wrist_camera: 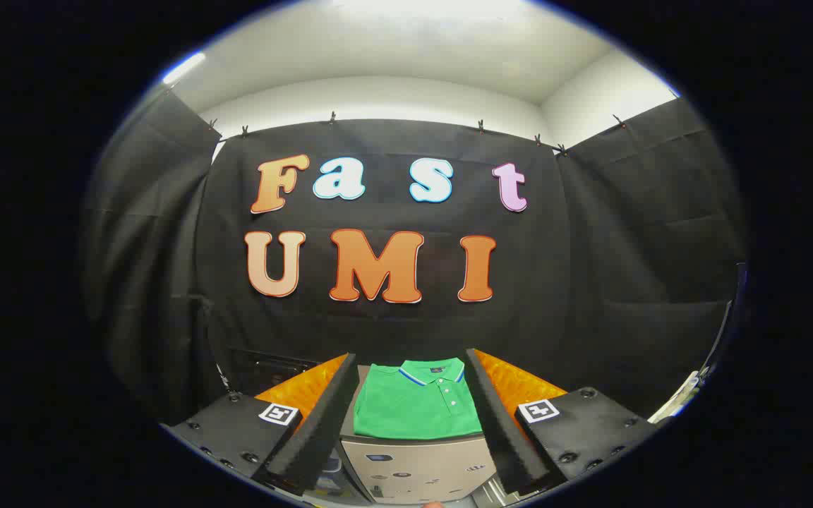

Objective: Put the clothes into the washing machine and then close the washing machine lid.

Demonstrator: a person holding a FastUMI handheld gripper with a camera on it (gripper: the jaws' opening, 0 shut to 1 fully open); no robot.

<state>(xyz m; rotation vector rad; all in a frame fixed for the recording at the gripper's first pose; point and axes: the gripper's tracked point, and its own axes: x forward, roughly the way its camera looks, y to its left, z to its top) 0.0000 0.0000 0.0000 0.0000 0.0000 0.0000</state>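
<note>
A folded green polo shirt (415,403) with a blue-and-white trimmed collar lies flat on top of a pale, box-shaped washing machine (417,466). The machine's front panel with small markings shows just below the shirt. My gripper (412,370) is open, its two fingers spread wide on either side of the shirt, with the shirt seen between and beyond the fingertips (348,363). Nothing is held between the fingers. The machine's lid cannot be made out under the shirt.
Black cloth walls close the booth behind and on both sides of the machine. A dark box-like object (272,367) sits low against the back wall to the left. A pale object (685,391) shows at the far right.
</note>
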